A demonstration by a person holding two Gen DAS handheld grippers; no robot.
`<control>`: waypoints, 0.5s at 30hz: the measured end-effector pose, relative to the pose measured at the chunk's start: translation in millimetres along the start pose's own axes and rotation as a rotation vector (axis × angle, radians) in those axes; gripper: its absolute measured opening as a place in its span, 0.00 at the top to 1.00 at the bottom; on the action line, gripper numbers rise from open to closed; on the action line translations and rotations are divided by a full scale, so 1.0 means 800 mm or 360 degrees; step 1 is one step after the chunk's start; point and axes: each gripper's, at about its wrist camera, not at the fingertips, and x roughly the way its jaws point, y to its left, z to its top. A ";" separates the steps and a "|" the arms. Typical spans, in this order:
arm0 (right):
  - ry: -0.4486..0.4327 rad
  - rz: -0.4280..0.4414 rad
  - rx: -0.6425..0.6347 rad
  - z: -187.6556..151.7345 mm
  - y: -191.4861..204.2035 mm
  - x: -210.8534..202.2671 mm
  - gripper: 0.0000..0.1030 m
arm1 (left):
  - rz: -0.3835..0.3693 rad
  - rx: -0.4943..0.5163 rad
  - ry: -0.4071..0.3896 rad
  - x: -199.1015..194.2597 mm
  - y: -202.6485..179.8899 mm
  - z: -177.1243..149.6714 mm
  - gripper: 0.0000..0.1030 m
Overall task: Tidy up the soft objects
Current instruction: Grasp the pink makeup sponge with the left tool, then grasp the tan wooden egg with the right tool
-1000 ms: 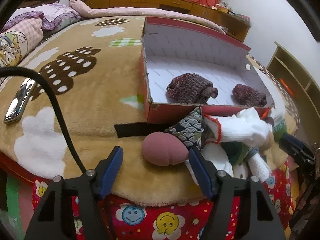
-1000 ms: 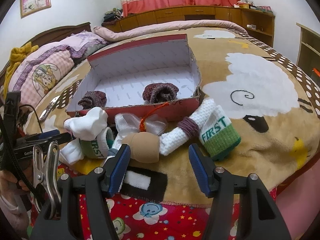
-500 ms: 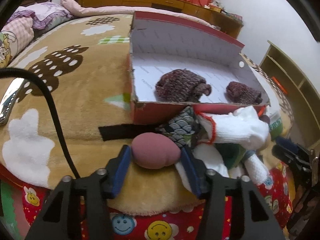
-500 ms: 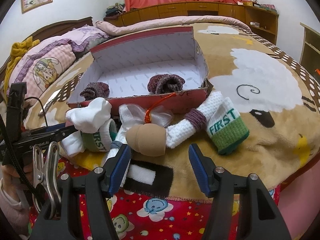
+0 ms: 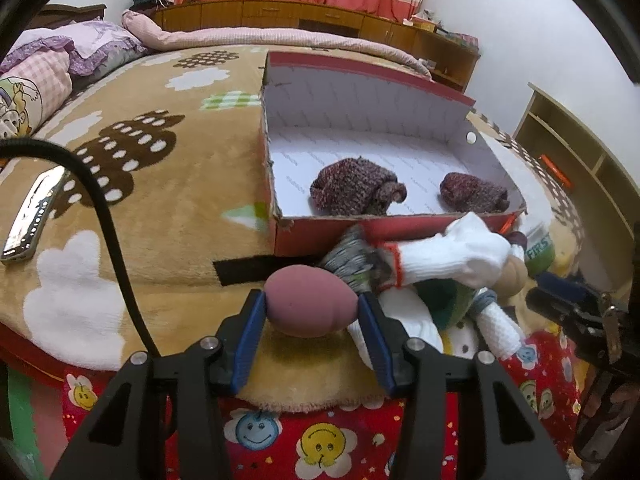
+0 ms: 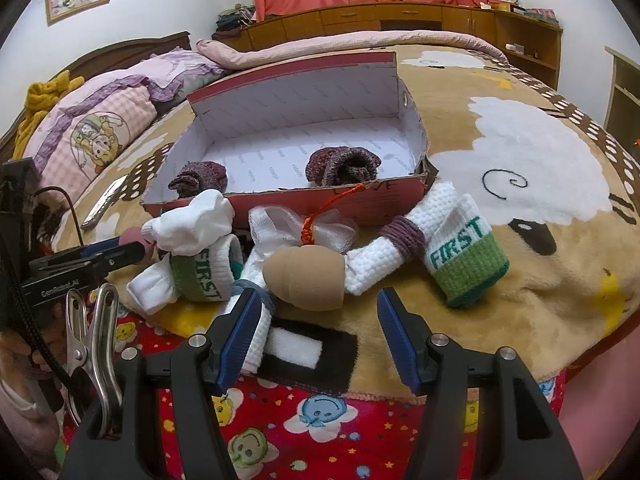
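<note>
The left tool [image 5: 312, 312] has just been closing, and its blue pads now pinch a smooth, egg-shaped, dusty-pink soft sponge [image 5: 311, 306] at both ends. The sponge sits low in the centre of the left wrist view, on the tan plush blanket [image 5: 168, 216] near the bed's edge; its long axis runs left to right across the frame, narrower end to the right. Just behind it lies a heap of white rolled socks [image 5: 448, 256], and beyond that the red cardboard box [image 5: 320, 236] with two maroon knitted bundles [image 5: 356, 190] inside. The right tool [image 6: 316, 312] stands spread, gripping nothing, with a tan egg-shaped sponge [image 6: 306, 276] just beyond its pads.
</note>
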 end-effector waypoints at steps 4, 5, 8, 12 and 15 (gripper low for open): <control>0.0012 0.0043 0.0033 0.005 0.004 0.008 0.40 | -0.0004 -0.0001 -0.0023 -0.008 0.000 0.002 0.51; 0.0010 0.0047 0.0035 0.007 0.006 0.011 0.40 | -0.0004 0.0001 -0.0027 -0.010 0.000 0.001 0.51; 0.0016 0.0032 0.0027 0.012 0.011 0.020 0.40 | -0.0001 0.0002 -0.0031 -0.012 0.000 0.000 0.51; 0.0036 -0.0004 -0.0002 0.015 0.018 0.036 0.40 | -0.0002 -0.0011 -0.0028 -0.013 0.004 -0.002 0.51; 0.0034 -0.0022 -0.0011 0.015 0.020 0.043 0.40 | 0.0004 -0.0015 -0.0023 -0.012 0.005 -0.004 0.51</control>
